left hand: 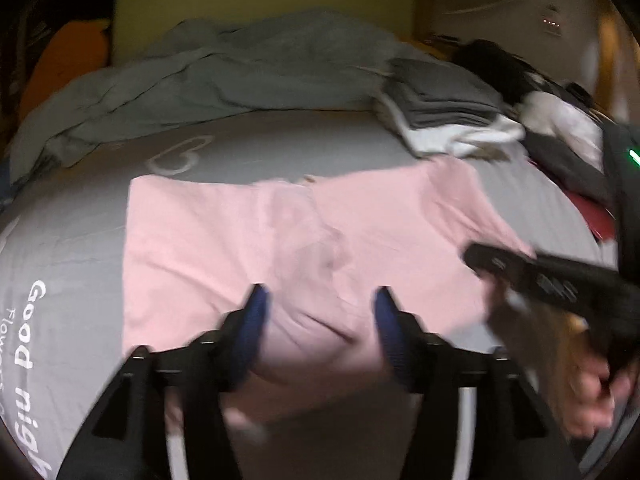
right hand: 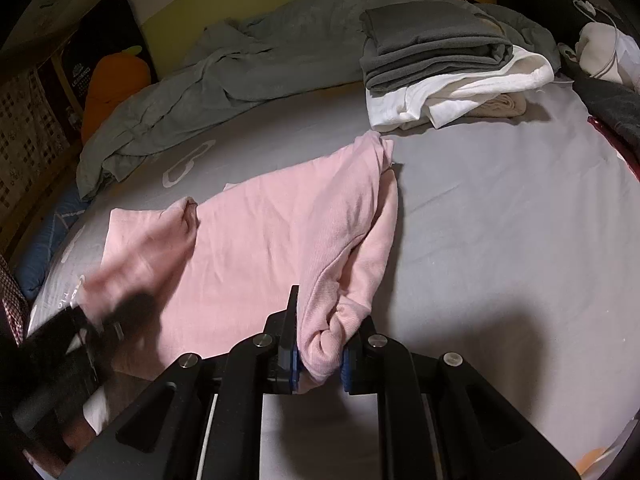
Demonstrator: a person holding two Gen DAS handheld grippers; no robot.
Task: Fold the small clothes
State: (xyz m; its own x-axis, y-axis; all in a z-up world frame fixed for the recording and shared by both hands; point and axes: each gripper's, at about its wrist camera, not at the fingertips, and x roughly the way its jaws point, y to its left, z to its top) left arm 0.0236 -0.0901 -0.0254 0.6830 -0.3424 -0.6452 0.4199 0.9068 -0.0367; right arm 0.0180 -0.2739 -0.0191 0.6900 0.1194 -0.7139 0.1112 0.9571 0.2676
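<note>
A pink garment [left hand: 240,240] lies spread across the grey bedsheet [left hand: 72,248]. My left gripper [left hand: 320,312] hovers over its near edge with the blue pads wide apart; pink cloth lies under and between them, and neither pad presses on it. In the right wrist view the same pink garment [right hand: 260,240] has its right side folded over and bunched. My right gripper [right hand: 320,346] is shut on that bunched end, lifting it slightly off the sheet. The right gripper's black body [left hand: 528,272] shows at the right of the left wrist view, in a hand. The left gripper [right hand: 100,320] is a dark blur at lower left.
A stack of folded grey and white clothes [right hand: 432,52] sits at the back right of the bed. A crumpled grey-green duvet [right hand: 240,60] lies along the back. Dark and white loose clothes [left hand: 560,136] pile at the far right. An orange cushion [right hand: 112,80] is at the back left.
</note>
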